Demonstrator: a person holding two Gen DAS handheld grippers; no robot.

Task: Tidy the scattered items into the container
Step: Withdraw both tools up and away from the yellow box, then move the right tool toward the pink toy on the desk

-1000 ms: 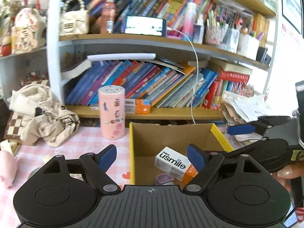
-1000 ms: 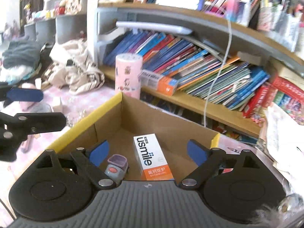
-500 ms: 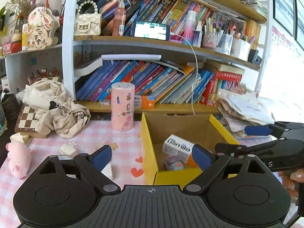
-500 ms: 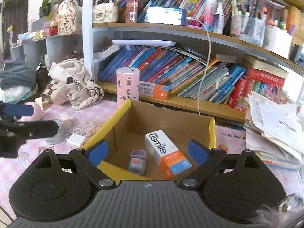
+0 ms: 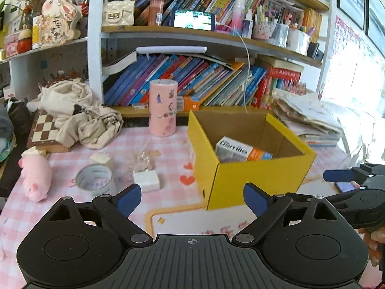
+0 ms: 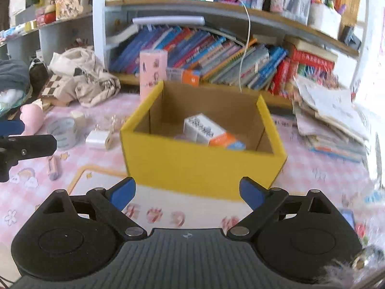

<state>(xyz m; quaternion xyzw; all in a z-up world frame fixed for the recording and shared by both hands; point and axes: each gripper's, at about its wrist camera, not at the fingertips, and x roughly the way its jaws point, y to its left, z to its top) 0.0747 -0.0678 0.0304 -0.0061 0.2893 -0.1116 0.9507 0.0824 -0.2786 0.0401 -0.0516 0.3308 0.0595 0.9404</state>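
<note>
On a pink checked tablecloth (image 5: 168, 144), in front of a bookshelf (image 5: 192, 82), a yellow box (image 5: 255, 175) is seen standing open at the top. Inside it a white and orange carton (image 5: 240, 150) is seen lying, tilted against the inner wall; in the right wrist view the same carton (image 6: 211, 132) is found near the middle of the box (image 6: 202, 166).

To the left of the box, loose items are spread on the cloth, apart from one another: a tape roll (image 5: 95, 180), a white block (image 5: 146, 180), a clear crumpled wrapper (image 5: 143, 161), a pink plush pig (image 5: 36, 178) and, farther back, a pink cylinder (image 5: 163, 108) standing upright near the shelf. A beige cloth (image 5: 79, 115) is heaped over a chessboard (image 5: 45, 130). In the right wrist view a small pink stick (image 6: 53, 167) is also seen lying flat near the tape roll (image 6: 62, 130).

The left gripper (image 5: 191, 198) is held low before the box, its jaws spread wide with nothing between them. The right gripper (image 6: 187, 192) is likewise held before the box, its jaws wide apart and empty. Each gripper is caught at the edge of the other's view. To the right of the box a stack of papers (image 5: 310, 120) is seen.
</note>
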